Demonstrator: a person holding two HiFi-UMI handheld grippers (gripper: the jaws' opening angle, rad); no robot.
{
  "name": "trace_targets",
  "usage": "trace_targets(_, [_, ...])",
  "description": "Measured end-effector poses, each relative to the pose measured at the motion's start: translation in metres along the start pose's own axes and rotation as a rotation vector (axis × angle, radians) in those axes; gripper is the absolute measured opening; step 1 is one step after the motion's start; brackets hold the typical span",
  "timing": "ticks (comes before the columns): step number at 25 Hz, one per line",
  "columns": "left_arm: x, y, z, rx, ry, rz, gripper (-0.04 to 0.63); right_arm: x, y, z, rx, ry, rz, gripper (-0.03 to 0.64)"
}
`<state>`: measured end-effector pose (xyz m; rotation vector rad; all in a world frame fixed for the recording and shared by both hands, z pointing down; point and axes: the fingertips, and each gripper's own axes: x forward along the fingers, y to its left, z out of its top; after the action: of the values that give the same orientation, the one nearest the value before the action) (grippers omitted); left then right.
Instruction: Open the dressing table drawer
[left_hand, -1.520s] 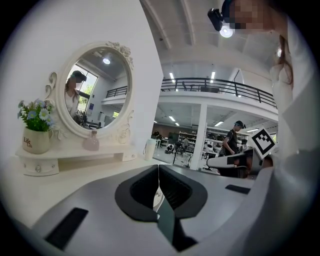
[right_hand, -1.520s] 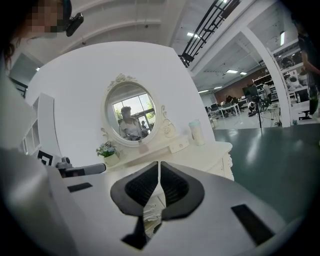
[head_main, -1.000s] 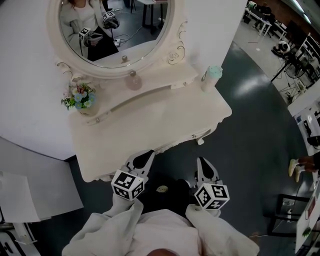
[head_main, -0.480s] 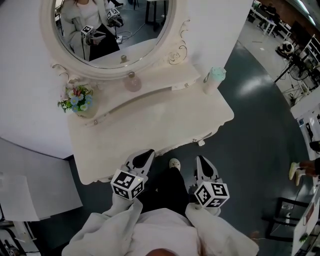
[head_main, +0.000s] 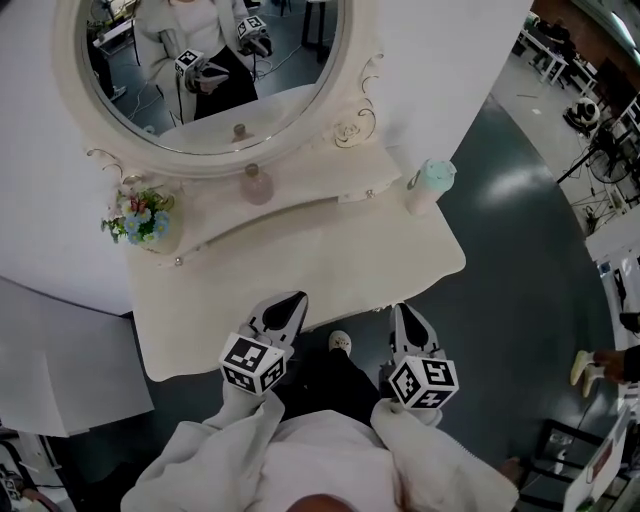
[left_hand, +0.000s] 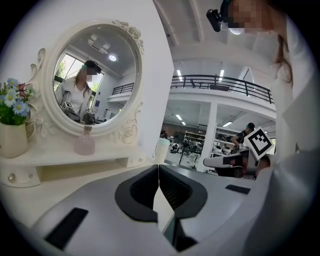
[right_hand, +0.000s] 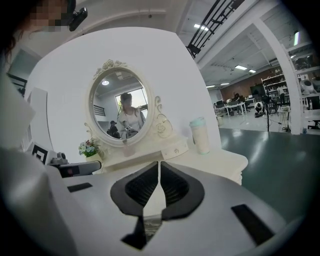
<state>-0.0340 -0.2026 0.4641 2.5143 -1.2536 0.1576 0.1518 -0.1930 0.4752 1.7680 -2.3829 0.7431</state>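
1. The desk (head_main: 330, 250) stands against the wall under an oval mirror (head_main: 200, 70). A raised shelf runs left to right along its back, crosswise to the way both grippers point.
2. Two small drawers show, one at each end of that shelf. The right drawer (head_main: 365, 190) sits just beside a lidded cup (head_main: 425, 185). The left drawer (head_main: 185, 255) sits under a vase of flowers (head_main: 140, 215). Any drawer under the desk's front edge is hidden, so I cannot tell which one the task means.
3. The left gripper (head_main: 288, 312) and the right gripper (head_main: 407, 315) hover at the near edge of the desk, side by side, aimed toward the mirror. Neither touches anything.
4. In both gripper views the fingers are pressed together at the tips, with nothing between them.
5. The right drawer's knob lies almost straight ahead of the right gripper, across the bare desk top. The left drawer lies ahead and off to the left of the left gripper.
6. The drawer fronts face the person, so I judge the pull would come back toward the body. The fingers would need to part before closing on a knob.
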Motion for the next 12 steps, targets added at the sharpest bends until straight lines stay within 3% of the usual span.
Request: trace_targets(12, [0.063,0.024,0.016,-0.025,-0.013,0.083,0.017,0.073,-0.037,0.035,-0.091,0.04,0.07,0.04])
